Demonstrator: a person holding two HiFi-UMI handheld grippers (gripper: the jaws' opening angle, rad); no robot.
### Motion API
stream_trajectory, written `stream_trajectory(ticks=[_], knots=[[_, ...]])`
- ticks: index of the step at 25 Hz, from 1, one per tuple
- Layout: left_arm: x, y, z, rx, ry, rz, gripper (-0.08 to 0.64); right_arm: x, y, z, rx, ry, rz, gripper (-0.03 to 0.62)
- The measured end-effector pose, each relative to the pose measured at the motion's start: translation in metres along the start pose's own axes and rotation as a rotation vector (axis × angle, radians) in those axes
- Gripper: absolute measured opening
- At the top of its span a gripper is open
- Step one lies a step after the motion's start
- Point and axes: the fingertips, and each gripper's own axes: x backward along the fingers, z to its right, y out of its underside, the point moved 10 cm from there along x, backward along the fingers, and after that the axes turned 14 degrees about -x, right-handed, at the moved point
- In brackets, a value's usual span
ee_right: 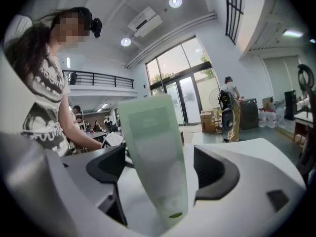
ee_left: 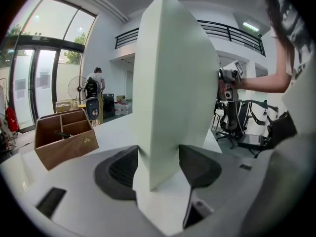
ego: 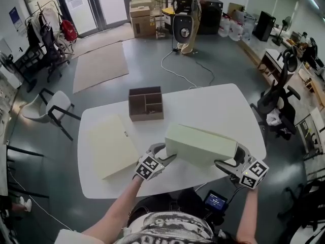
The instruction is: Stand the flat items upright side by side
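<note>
A pale green flat box stands on its long edge near the front of the white table. My left gripper is at its left end, and in the left gripper view both pads press against the box. My right gripper is at the right end. In the right gripper view the box's end stands between the jaws with a gap on the right side. A second, cream flat box lies flat on the table's left part.
A brown wooden organizer with compartments stands at the table's back edge, also seen in the left gripper view. A white chair stands left of the table, an office chair right of it. A person stands far back.
</note>
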Motion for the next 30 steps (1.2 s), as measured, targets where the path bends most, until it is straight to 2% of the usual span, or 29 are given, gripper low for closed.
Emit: stream_trajectory(ticks=[2,4,7,12,14,20,25,30], knots=[[-0.001,0.001,0.000,0.017,0.002,0.003,0.265,-0.008,0.011,0.000,0.035,0.017,-0.095,0.430],[-0.001,0.001,-0.001,0.027,0.004,0.005,0.265,-0.013,0.020,0.000,0.066,0.052,-0.129,0.417],[0.000,0.000,-0.001,0.026,0.001,0.001,0.265,-0.014,0.024,0.000,0.085,0.100,-0.101,0.359],[0.008,0.001,0.001,0.026,-0.026,-0.006,0.265,-0.012,0.032,-0.010,0.094,0.174,-0.051,0.342],[0.015,0.002,0.002,0.037,-0.044,0.003,0.265,-0.010,0.037,-0.013,0.073,0.245,-0.008,0.341],[0.041,0.009,0.003,0.096,-0.131,0.019,0.259,-0.019,0.038,-0.010,-0.015,0.531,0.154,0.339],[0.062,0.010,0.010,0.149,-0.188,0.022,0.252,-0.051,0.029,-0.004,-0.028,0.696,0.240,0.339],[0.077,0.003,0.014,0.132,-0.232,0.019,0.241,-0.095,0.018,-0.002,-0.041,0.857,0.304,0.339]])
